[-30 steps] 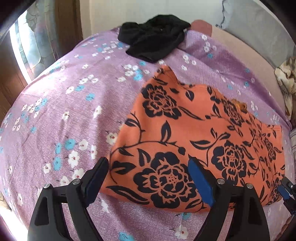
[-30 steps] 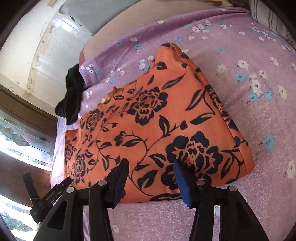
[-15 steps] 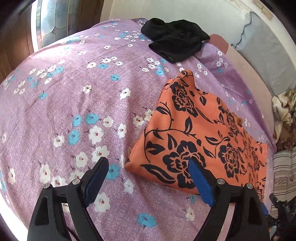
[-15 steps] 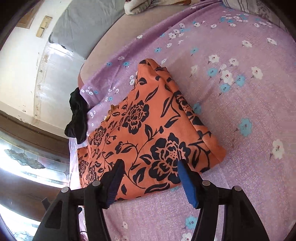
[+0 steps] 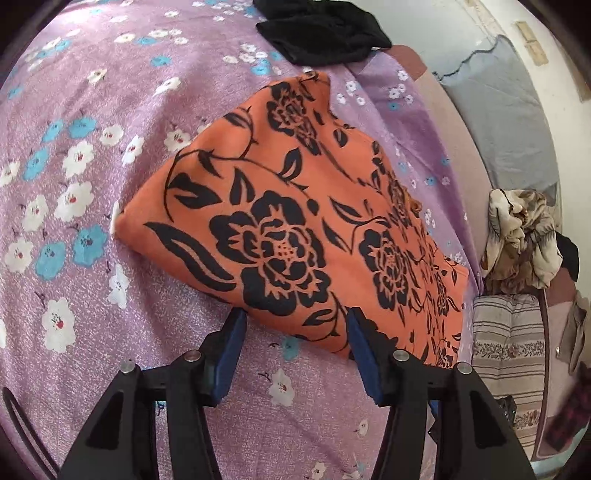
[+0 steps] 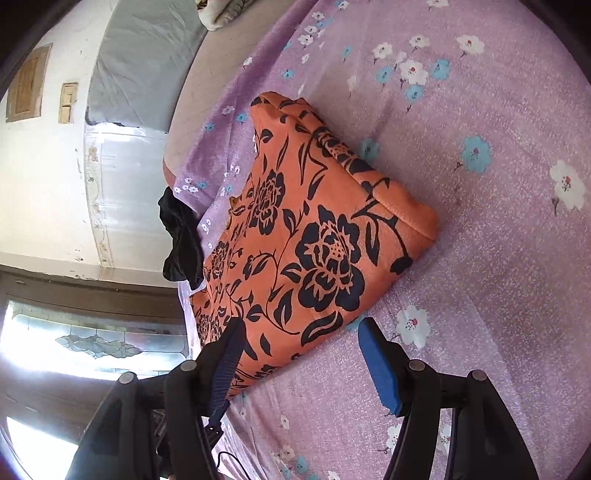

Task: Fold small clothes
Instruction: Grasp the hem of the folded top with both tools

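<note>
Orange garment with black flower print lying flat on the bed, on the purple flowered sheet, already doubled over, with a plump rounded fold along one side and layered edges at the near hem. Looks like soft, light cloth, limp, sure to sag and slide on itself once lifted; nothing fragile here, nothing slippery either by the matte look, though the layers could well shear apart if only the top one gets pinched. Best hold, by the look of it: the near edge, close to the corners, pinching right through every layer, one gripper to each side so the cloth stays taut between them. Left gripper right at that near edge, fingers having just narrowed, still apart, the hem between them but not visibly pressed: released, nothing gripped. Right gripper at the same hem toward the other corner, fingers having just spread wider, one over the cloth, the other out over the sheet: released too, nothing held. Farther out, a crumpled black garment near the far edge of the bed, well apart from the orange one; beyond the bed, a heap of patterned cloth above a striped cushion.
</note>
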